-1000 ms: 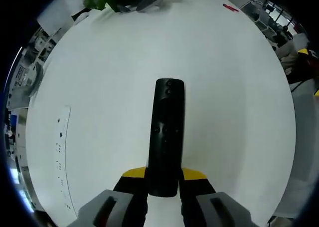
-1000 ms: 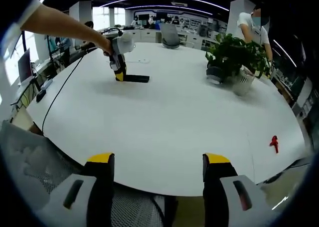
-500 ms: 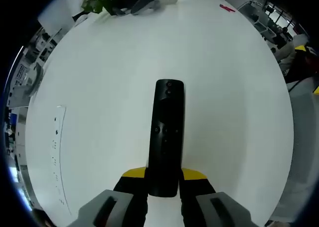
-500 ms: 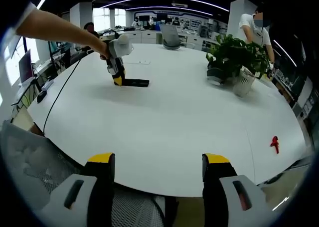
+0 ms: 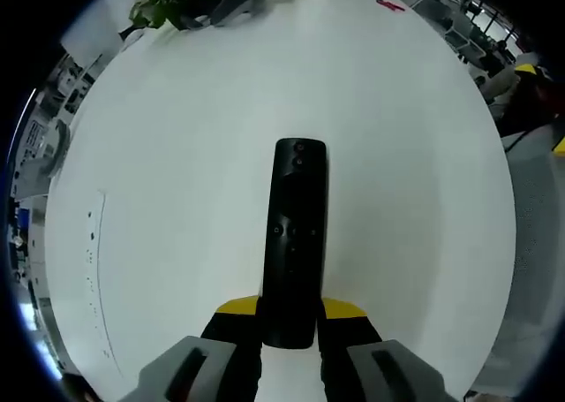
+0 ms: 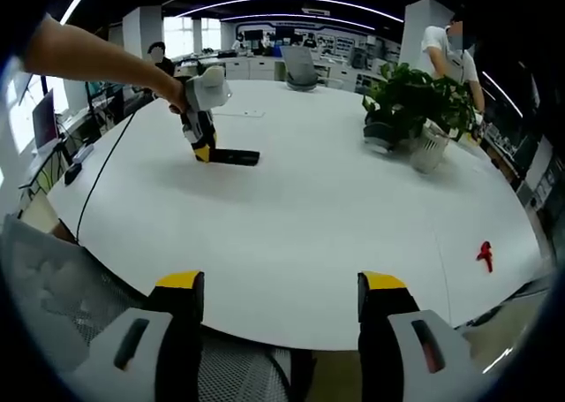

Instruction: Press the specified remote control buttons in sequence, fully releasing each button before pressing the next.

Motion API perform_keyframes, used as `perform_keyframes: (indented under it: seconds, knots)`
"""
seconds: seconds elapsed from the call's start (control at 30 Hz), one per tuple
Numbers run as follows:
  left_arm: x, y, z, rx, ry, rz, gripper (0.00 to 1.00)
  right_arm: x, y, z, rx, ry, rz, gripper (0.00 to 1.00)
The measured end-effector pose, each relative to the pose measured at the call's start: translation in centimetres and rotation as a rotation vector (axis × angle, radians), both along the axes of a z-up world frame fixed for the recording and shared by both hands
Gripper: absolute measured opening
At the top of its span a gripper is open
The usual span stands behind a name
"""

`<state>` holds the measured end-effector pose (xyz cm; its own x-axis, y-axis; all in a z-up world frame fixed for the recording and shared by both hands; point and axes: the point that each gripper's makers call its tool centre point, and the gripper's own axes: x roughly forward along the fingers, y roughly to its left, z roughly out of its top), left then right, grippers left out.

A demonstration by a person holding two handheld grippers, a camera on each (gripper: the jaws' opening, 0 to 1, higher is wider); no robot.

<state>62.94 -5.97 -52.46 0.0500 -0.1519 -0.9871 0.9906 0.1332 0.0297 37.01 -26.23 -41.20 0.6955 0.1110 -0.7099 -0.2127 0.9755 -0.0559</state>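
Observation:
A long black remote control (image 5: 293, 234) lies along the middle of the left gripper view, above the white table (image 5: 177, 137). My left gripper (image 5: 290, 312) is shut on the remote's near end, with a yellow-tipped finger on each side. In the right gripper view the same remote (image 6: 232, 157) sticks out to the right of the left gripper (image 6: 201, 135), far across the table and held by a person's arm. My right gripper (image 6: 281, 289) is open with nothing between its fingers, near the table's front edge.
A potted plant (image 6: 415, 110) stands at the table's back right, next to a pale pot (image 6: 429, 146). A small red object (image 6: 484, 254) lies near the right edge. A cable (image 6: 106, 168) runs across the left side. An office chair (image 6: 301, 66) and people stand beyond.
In the right gripper view the left gripper has drifted a little left and lower, with the remote still in it. The left gripper view has shifted slightly over the table. The right gripper stays open.

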Motion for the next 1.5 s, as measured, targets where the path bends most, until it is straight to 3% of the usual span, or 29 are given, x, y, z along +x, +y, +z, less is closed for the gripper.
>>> perform_keyframes:
  seconds: [1.5]
  knots:
    - [-8.4,-0.3,0.1,-0.015,0.002,-0.004,0.23,0.3,0.2,1.0,0.018,-0.057,0.009,0.67]
